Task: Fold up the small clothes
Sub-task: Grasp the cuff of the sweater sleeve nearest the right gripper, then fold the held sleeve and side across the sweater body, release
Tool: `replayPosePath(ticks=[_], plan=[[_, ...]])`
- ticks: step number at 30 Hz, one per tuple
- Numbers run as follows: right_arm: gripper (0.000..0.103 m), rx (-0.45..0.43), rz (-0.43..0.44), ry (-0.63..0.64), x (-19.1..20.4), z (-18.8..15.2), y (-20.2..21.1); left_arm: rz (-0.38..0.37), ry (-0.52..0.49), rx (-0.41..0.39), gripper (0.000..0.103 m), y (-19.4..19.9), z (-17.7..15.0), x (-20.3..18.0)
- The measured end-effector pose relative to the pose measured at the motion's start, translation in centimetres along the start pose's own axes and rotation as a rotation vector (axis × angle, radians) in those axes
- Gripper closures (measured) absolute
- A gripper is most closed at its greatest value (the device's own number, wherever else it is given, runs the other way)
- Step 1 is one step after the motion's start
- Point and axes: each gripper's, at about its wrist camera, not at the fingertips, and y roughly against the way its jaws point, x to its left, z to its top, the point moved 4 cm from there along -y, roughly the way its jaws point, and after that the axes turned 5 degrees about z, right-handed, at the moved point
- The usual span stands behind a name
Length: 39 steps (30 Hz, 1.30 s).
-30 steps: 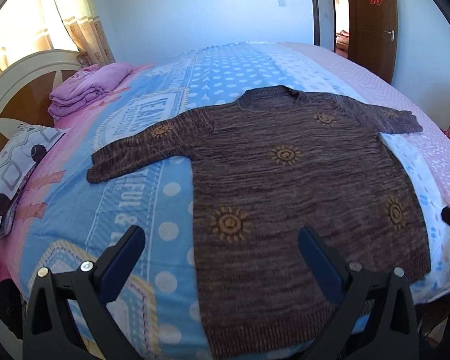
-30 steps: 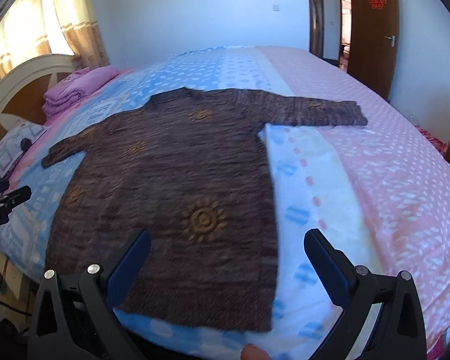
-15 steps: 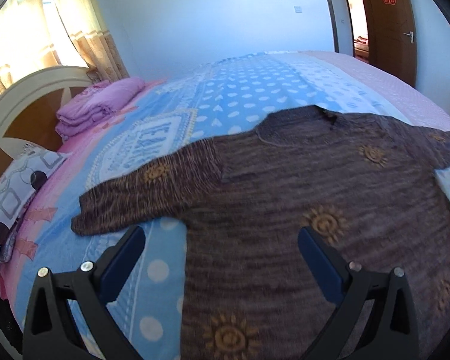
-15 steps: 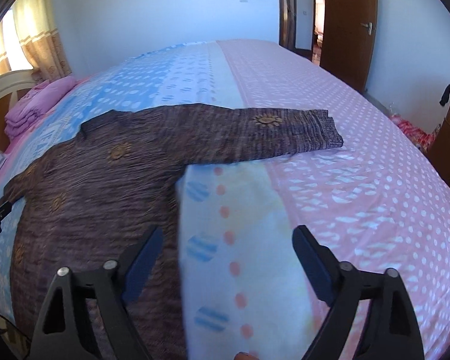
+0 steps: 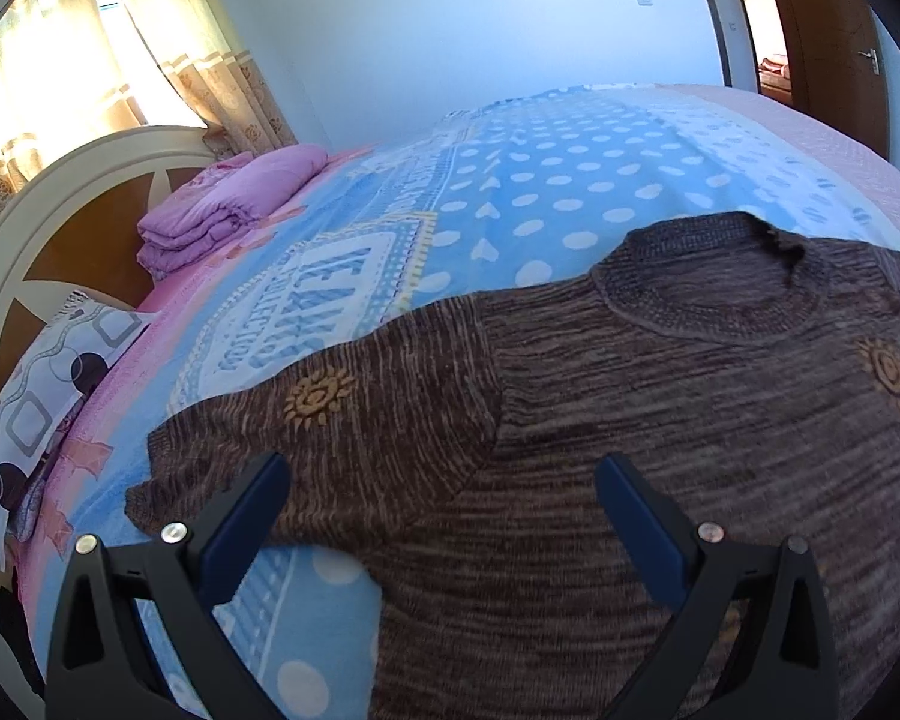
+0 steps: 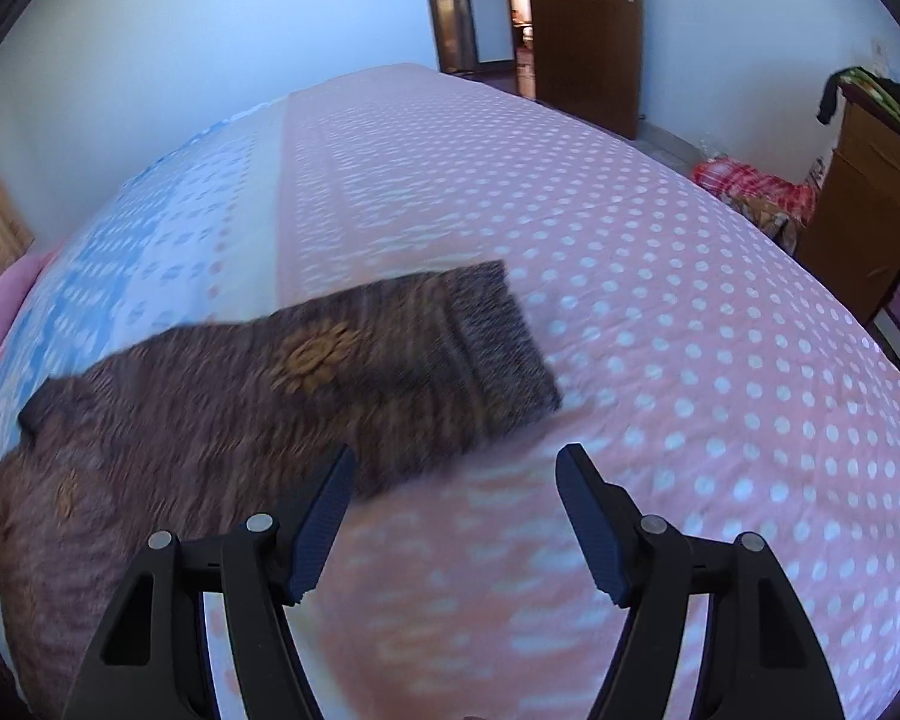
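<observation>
You have swung both grippers apart over the brown sweater (image 5: 660,420), which lies flat and unfolded on the bed (image 5: 570,180): your left gripper (image 5: 444,510) now hangs over the left sleeve (image 5: 330,420), your right gripper (image 6: 453,516) just short of the right sleeve's cuff (image 6: 498,342). Your left jaws stand wide and released, while your right jaws have just been narrowing with nothing between them. I'd judge that you are set to pinch each sleeve and fold it in over the body.

Sweater (image 5: 660,432) hem cut off; its sleeve (image 6: 390,372) blurred.
</observation>
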Motion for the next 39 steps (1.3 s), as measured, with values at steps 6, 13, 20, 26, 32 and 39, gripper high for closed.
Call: replayPosePath(ticks=[6,13,20,26,32,39], plan=[[0.033,-0.017,0.007,-0.127,-2.9,3.3,-2.5,0.026,0.005,0.046,0.0,-2.7,0.4,-0.7],[0.062,0.088,0.039,-0.117,-1.8,4.7,-6.1,0.003,0.012,0.076,0.0,-3.1,0.0,-1.4],[0.093,0.079,0.052,0.041,2.2,4.4,-3.9,-0.016,0.07,0.1,0.0,-2.4,-0.3,0.3],[0.093,-0.02,0.084,0.175,7.9,5.4,1.4,-0.058,0.101,0.085,0.0,-1.5,-0.4,1.3],[0.093,-0.056,0.143,0.298,15.6,5.3,5.0,-0.099,0.12,0.081,0.0,-0.9,-0.8,1.7],[0.093,-0.051,0.236,0.425,25.2,3.1,6.7,-0.139,0.121,0.073,0.0,-0.7,-1.3,2.1]])
